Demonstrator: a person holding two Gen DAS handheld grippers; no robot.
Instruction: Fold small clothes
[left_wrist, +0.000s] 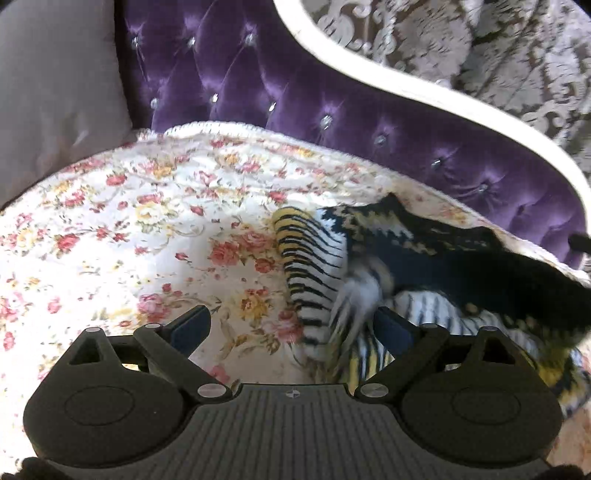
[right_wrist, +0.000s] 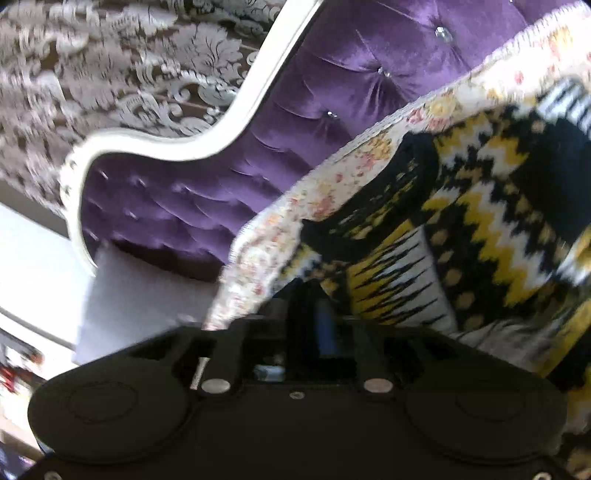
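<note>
A knit sweater (left_wrist: 424, 258) in black, yellow and white lies crumpled on the floral quilt (left_wrist: 147, 221) at the right of the left wrist view. My left gripper (left_wrist: 291, 321) is open wide over the quilt. Its right finger (left_wrist: 393, 326) is at the edge of the striped sleeve (left_wrist: 314, 266), and nothing is pinched. In the right wrist view the sweater (right_wrist: 491, 229) fills the right side, zigzag pattern up. My right gripper (right_wrist: 303, 299) sits at the sweater's black hem near the quilt edge (right_wrist: 258, 251). Its jaws stand a little apart, one blue pad (right_wrist: 327, 325) showing, with no cloth pressed between them.
The quilt covers the seat of a purple tufted sofa (left_wrist: 295, 85) with a curved white frame (left_wrist: 406, 88). A grey cushion (left_wrist: 55, 92) leans at the back left. Patterned carpet (right_wrist: 110, 62) lies beyond the sofa.
</note>
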